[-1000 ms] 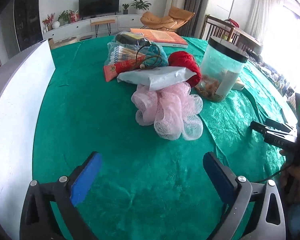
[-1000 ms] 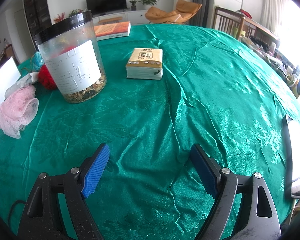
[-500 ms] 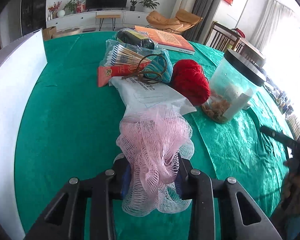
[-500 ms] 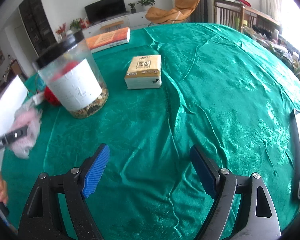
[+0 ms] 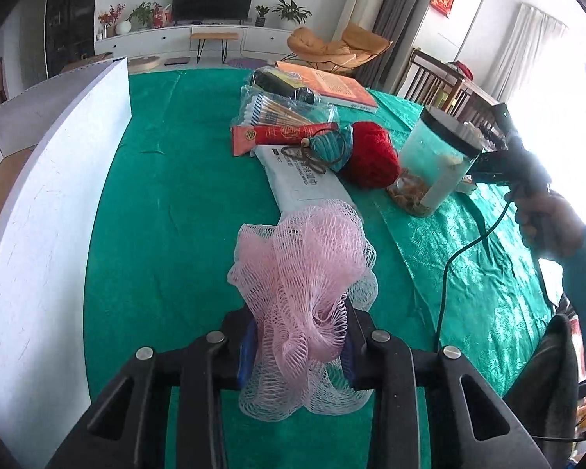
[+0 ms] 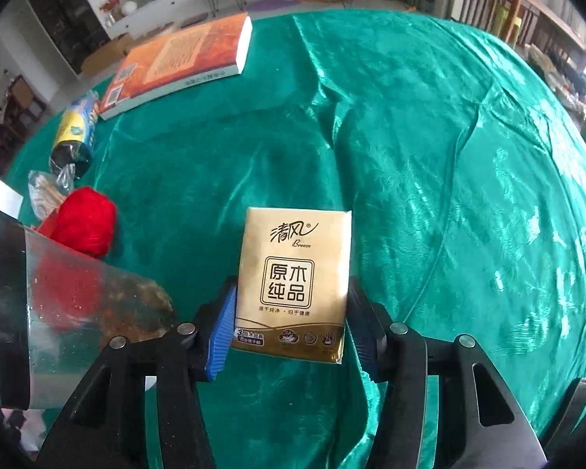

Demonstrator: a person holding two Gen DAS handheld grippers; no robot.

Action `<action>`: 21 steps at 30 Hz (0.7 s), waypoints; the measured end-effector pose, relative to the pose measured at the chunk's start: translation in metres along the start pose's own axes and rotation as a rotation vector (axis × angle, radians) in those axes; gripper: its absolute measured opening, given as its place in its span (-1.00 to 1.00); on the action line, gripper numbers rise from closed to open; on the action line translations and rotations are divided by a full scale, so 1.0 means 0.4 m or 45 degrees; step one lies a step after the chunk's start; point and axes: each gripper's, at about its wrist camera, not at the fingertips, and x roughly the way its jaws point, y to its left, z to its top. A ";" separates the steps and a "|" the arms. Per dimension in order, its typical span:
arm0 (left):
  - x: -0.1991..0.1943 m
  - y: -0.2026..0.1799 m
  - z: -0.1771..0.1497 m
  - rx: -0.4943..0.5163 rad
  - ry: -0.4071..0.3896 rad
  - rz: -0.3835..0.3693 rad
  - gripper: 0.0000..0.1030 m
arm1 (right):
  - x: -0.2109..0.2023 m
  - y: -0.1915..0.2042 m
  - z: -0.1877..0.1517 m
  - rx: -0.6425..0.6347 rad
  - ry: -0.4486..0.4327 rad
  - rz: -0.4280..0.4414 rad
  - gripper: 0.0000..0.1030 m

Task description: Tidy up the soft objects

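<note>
A pink mesh bath pouf [image 5: 304, 273] bunches, squeezed, above the green-clothed desk [image 5: 168, 211]. A gold tissue pack [image 6: 293, 281] lies flat there; a red yarn ball [image 6: 84, 222] rests nearby.

The blue pads of the left gripper [image 5: 297, 346] are almost wholly buried in the pink mesh bath sponge [image 5: 302, 273], whose netting bulges out before and behind them. That sponge covers the near end of the white flat wipes packet [image 5: 304, 179]. In the right wrist view, the clear plastic jar with a black lid [image 6: 58, 312] is cut off by the left edge, and its wall blurs the red ball of yarn [image 6: 84, 226] behind it. The lower sides of the gold tissue pack [image 6: 293, 281] lie behind the closing jaws, so contact there cannot be told. The bright window [image 5: 566, 117] washes out everything around the person's right hand [image 5: 547, 222].
</note>
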 end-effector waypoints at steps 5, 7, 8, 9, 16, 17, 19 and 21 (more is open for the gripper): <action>-0.154 0.036 0.073 -0.067 -0.192 -0.064 -0.34 | -0.200 0.021 -0.008 -0.033 -0.272 -0.117 0.06; -0.220 0.072 0.094 -0.076 -0.255 -0.023 -0.34 | -0.298 0.085 -0.015 -0.101 -0.353 -0.065 0.07; -0.253 0.096 0.100 -0.084 -0.280 0.010 -0.34 | -0.340 0.133 -0.022 -0.145 -0.373 -0.011 0.07; -0.284 0.123 0.101 -0.094 -0.298 0.053 -0.34 | -0.375 0.189 -0.032 -0.192 -0.383 0.058 0.07; -0.444 0.348 0.013 -0.190 -0.295 0.522 -0.31 | -0.496 0.714 -0.176 -0.548 -0.329 0.672 0.07; -0.451 0.375 -0.007 -0.203 -0.281 0.619 -0.24 | -0.496 0.786 -0.200 -0.592 -0.307 0.736 0.07; -0.454 0.419 -0.043 -0.235 -0.250 0.741 0.60 | -0.489 0.913 -0.245 -0.670 -0.255 0.843 0.18; -0.463 0.449 -0.068 -0.289 -0.280 0.808 1.00 | -0.469 1.001 -0.275 -0.700 -0.180 0.955 0.42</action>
